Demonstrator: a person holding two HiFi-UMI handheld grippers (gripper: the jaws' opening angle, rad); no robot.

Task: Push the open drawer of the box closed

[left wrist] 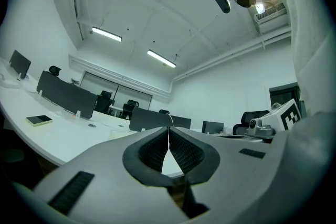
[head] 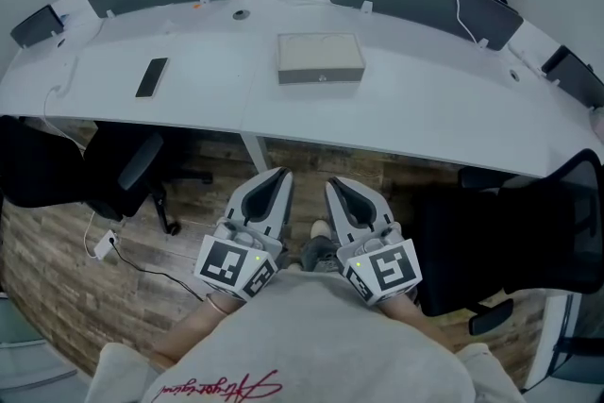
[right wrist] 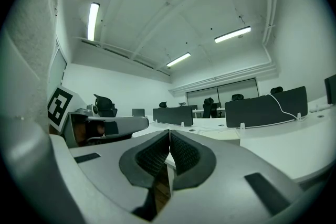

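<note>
Curved white worktop (head: 189,118) carries the box (head: 321,58), well beyond the left hand-held gripper (head: 280,175) and right hand-held gripper (head: 333,185), both closed, empty.

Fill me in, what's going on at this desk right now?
A person holds the left gripper and the right gripper low and close to the body, short of the white desk. Both have their jaws together with nothing between them. The box sits on the desk ahead of them, untouched, its knobbed front facing the person. How far the drawer sticks out cannot be told from here. A dark phone lies to its left.
</note>
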